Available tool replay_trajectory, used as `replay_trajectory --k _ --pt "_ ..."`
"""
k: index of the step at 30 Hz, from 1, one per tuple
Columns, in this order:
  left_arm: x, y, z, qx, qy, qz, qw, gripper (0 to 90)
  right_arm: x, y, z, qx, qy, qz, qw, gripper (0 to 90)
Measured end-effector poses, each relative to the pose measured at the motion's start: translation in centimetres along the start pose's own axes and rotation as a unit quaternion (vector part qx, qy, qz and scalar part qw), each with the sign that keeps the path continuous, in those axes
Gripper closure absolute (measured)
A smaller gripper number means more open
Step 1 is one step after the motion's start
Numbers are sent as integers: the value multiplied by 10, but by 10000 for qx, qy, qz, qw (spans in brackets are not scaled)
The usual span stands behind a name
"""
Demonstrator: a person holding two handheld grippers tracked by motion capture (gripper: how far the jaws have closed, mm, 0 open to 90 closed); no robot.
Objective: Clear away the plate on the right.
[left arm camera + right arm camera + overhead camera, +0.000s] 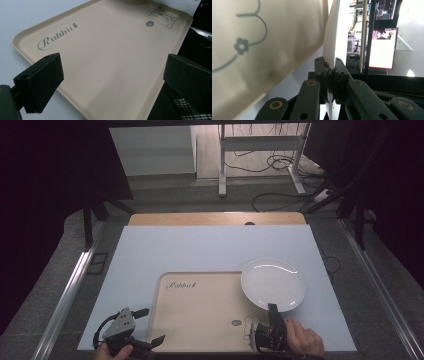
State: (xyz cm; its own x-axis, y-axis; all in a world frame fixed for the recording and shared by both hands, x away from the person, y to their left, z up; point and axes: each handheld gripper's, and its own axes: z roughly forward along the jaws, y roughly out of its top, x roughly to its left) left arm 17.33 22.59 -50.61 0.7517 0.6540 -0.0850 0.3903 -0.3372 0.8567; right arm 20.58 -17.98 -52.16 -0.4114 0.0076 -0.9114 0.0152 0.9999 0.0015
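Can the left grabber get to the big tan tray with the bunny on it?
Probably yes. The left gripper hangs open right at the near left edge of the beige rectangular rabbit tray, with nothing between its jaws and the tray's bare surface.

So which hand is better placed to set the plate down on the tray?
The right. Its tongs are already shut on the white plate at its near rim, over the tray's right corner. The left tongs hang open, empty, at the tray's left edge.
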Motion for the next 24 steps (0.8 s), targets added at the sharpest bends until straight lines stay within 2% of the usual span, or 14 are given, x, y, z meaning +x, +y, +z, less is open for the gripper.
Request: replay_trajectory --k 2,5,7,8,9,15,17,20,22,23,24 --pt "0 0 0 -2 4 1 10000 25 2 3 0 -167 -5 23 9999 842" --pt "0 0 0 -1 3 3 10000 25 1 6 -3 -146 33 -49 9999 842" --pt "0 0 0 -1 1 -1 10000 25 3 7 -2 -278 -9 -7 9996 842" --pt "0 0 0 -3 4 1 10000 25 2 9 -5 -182 35 -46 9998 842" --pt "0 0 0 -3 5 -2 10000 25 3 9 -4 -308 -1 -5 9995 842" --pt "0 0 0 -2 3 -3 10000 25 3 17 -10 -372 13 -60 9993 841" --pt "0 0 0 -1 5 -1 10000 25 5 20 -9 -633 -70 14 9980 841" --pt "0 0 0 -2 5 -3 10000 25 3 23 -14 -497 26 -115 9987 841" --pt "0 0 0 -3 6 -2 10000 25 4 26 -16 -514 -1 -126 9986 841" --pt "0 0 0 -4 5 -4 10000 25 5 27 -14 -673 -19 -97 9977 841" --pt "0 0 0 -3 5 -3 10000 25 5 28 -15 -646 24 -116 9978 841"
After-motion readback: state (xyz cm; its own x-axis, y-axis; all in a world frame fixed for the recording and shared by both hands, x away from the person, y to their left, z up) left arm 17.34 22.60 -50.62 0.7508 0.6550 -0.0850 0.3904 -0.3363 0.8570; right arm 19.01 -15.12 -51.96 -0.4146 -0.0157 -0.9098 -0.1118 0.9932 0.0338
